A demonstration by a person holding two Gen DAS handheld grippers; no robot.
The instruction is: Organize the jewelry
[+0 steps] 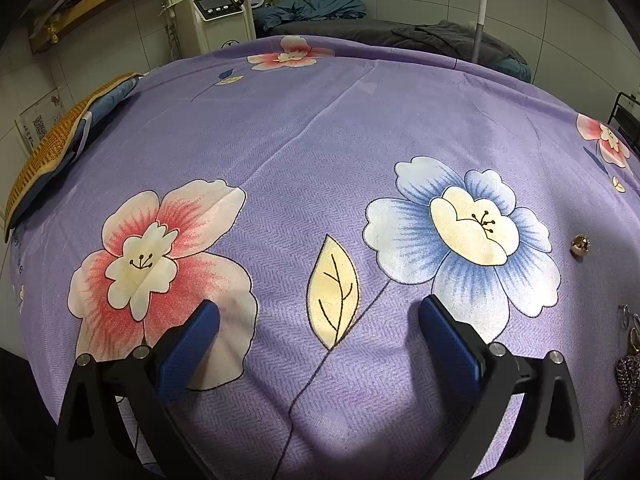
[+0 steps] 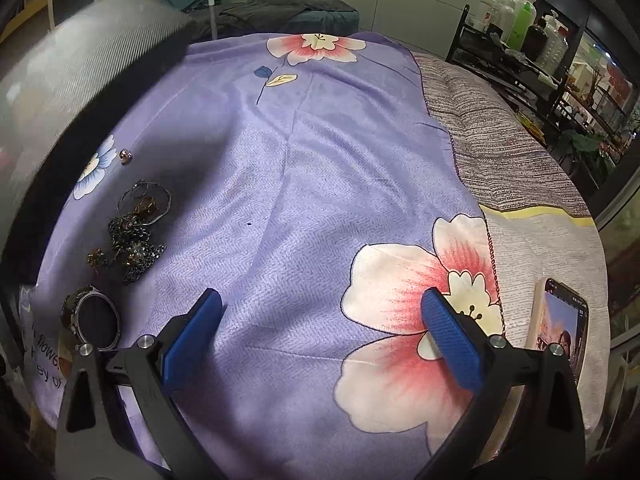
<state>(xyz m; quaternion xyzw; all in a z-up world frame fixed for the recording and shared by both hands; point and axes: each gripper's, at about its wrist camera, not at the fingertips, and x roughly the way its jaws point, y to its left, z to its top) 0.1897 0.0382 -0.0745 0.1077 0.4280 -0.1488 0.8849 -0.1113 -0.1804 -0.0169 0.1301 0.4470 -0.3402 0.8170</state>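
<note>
A pile of jewelry [image 2: 134, 246] lies on the purple flowered cloth [image 2: 304, 184] at the left of the right wrist view: dark beaded chains, thin hoop rings [image 2: 145, 197] and a small brown piece. A wristwatch [image 2: 94, 320] rests nearer, left of my right gripper [image 2: 322, 312]. A small round gold bead [image 2: 125, 155] sits apart, farther back. In the left wrist view the bead [image 1: 579, 245] and the pile's edge [image 1: 628, 364] show at the far right. My left gripper [image 1: 318, 314] hovers open over the cloth, nothing between its blue fingers. The right gripper is open too.
A phone [image 2: 560, 320] with a lit screen lies on the striped bedding at right. A blurred grey body [image 2: 80, 80] of the other gripper fills the upper left of the right wrist view. A woven pillow [image 1: 60, 144] lies at the cloth's left edge. A black shelf with bottles [image 2: 520, 28] stands behind.
</note>
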